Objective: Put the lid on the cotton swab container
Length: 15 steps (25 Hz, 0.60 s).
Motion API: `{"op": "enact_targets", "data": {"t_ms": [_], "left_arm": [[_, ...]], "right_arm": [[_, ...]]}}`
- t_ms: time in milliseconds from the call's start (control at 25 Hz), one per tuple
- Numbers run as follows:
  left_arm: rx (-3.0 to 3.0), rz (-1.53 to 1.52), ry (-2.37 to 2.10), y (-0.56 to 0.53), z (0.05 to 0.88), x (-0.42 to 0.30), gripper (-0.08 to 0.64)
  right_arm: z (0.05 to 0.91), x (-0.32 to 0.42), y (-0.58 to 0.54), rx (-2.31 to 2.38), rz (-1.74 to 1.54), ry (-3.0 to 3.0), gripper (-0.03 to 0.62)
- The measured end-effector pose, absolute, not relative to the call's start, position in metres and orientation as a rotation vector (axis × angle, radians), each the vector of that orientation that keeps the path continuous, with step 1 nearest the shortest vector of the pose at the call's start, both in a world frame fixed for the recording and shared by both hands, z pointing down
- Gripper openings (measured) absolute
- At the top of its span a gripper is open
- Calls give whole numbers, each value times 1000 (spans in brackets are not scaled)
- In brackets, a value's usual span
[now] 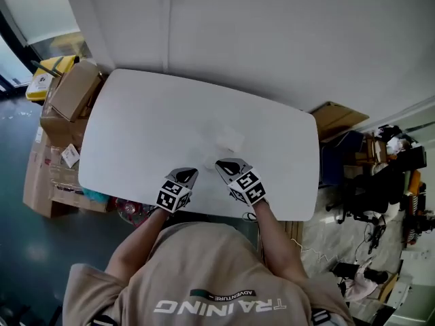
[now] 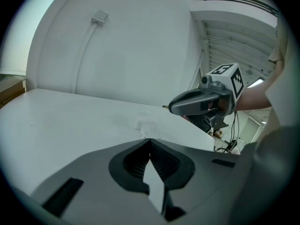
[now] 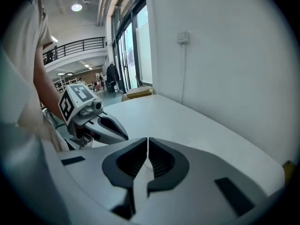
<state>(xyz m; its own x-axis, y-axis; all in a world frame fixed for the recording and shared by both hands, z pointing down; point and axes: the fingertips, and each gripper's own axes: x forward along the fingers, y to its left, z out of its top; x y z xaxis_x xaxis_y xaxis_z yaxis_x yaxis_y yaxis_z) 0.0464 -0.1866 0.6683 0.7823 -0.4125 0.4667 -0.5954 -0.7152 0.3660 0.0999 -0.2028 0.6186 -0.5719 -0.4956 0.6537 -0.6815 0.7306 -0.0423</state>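
Observation:
A faint, see-through cotton swab container [image 1: 230,140] lies on the white table [image 1: 149,134], just past both grippers. A second small clear piece [image 1: 209,160], perhaps the lid, lies nearer, between the gripper tips. In the left gripper view the two clear things [image 2: 147,124] show dimly just beyond the jaws. My left gripper [image 1: 190,174] [image 2: 150,143] is shut and empty near the table's front edge. Beside it on the right, my right gripper [image 1: 221,163] [image 3: 146,146] is likewise shut with nothing in it. Each gripper shows in the other's view: the right one [image 2: 180,106] and the left one [image 3: 123,134].
Cardboard boxes [image 1: 68,94] are stacked on the floor left of the table. More boxes and clutter [image 1: 380,155] lie to the right. A white wall [image 1: 272,39] runs behind the table's far edge. The person's torso is close against the front edge.

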Motion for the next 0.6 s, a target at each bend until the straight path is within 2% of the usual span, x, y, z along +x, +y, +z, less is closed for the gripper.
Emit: {"op": "enact_targets", "data": {"t_ms": [600], "left_arm": [[2407,405,-773,-189,671,44,13]], "right_arm": [[648,77,-219,616,377,-2175,23]]}}
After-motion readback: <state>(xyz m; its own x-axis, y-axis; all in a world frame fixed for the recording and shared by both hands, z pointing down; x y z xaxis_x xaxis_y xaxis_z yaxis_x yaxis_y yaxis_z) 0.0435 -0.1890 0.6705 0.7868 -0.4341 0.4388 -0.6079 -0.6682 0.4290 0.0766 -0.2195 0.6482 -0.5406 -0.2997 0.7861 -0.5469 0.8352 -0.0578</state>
